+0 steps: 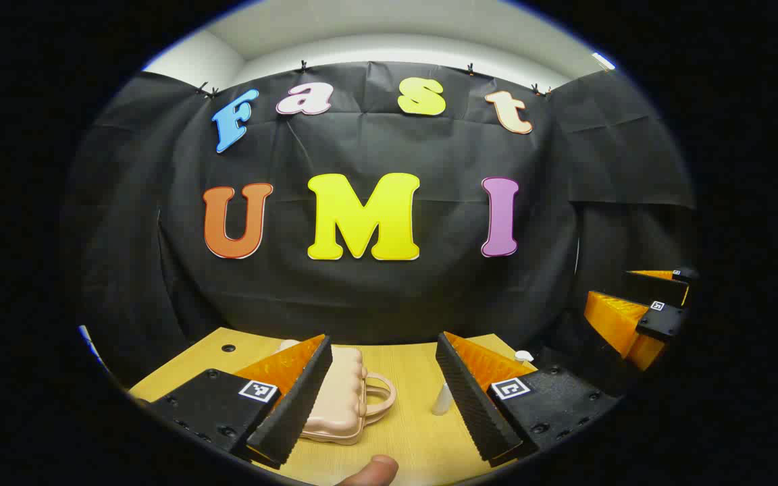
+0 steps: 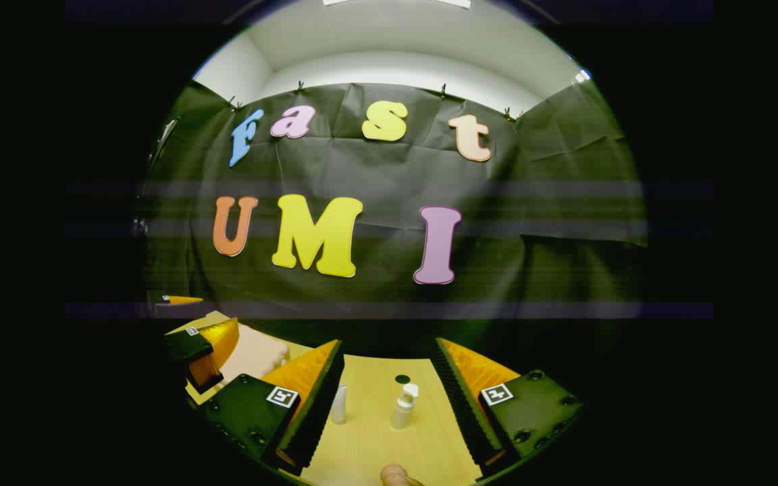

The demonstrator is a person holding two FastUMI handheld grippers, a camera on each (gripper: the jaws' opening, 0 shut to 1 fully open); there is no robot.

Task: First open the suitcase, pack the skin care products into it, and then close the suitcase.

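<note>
My landmark is the wooden desk (image 1: 402, 368), pale yellow, with a small round hole (image 1: 228, 348) near its far left corner. Right behind the desk hangs a black cloth wall (image 1: 389, 290), creased and folded, held along its top edge by small clips (image 1: 303, 66). Above that cloth I see a plain white wall (image 1: 375, 47) and ceiling, evenly lit.
</note>
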